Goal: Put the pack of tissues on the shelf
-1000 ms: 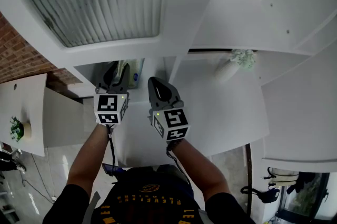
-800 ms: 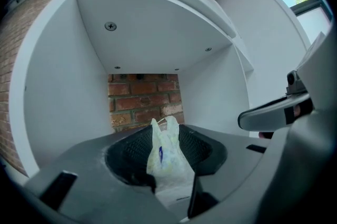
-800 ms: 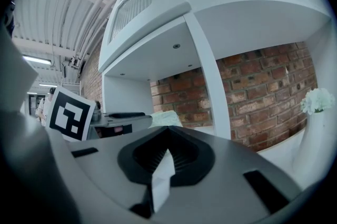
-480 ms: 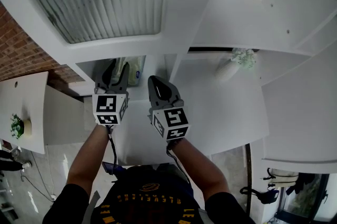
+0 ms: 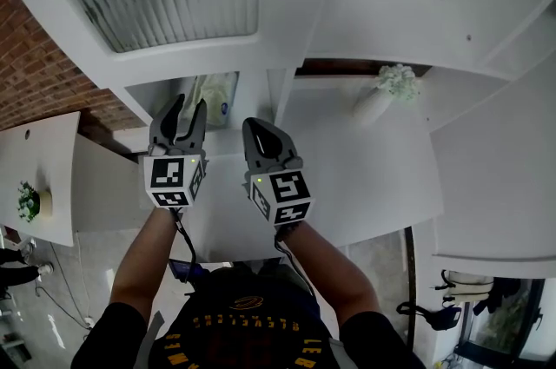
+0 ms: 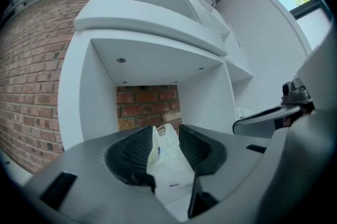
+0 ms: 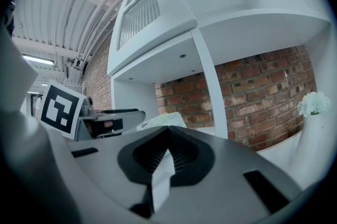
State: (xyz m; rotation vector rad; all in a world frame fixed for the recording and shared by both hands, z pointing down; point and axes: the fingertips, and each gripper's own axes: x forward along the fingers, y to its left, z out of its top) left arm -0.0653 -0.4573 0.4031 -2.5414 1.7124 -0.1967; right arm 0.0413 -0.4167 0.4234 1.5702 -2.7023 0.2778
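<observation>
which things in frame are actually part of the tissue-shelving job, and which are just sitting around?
Job:
- pale plastic-wrapped pack of tissues, in the left compartment of the white shelf unit
- left claw, open, lined up on the pack

Just there:
- right claw, shut, empty
- white vase of pale flowers, next compartment over
- small green potted plant on the white side table

The white shelf unit (image 5: pixel 347 176) is carrying a pack of tissues (image 5: pixel 214 98), lying in its left compartment. A white vase of pale flowers (image 5: pixel 379 104) is standing in the right one.
</observation>
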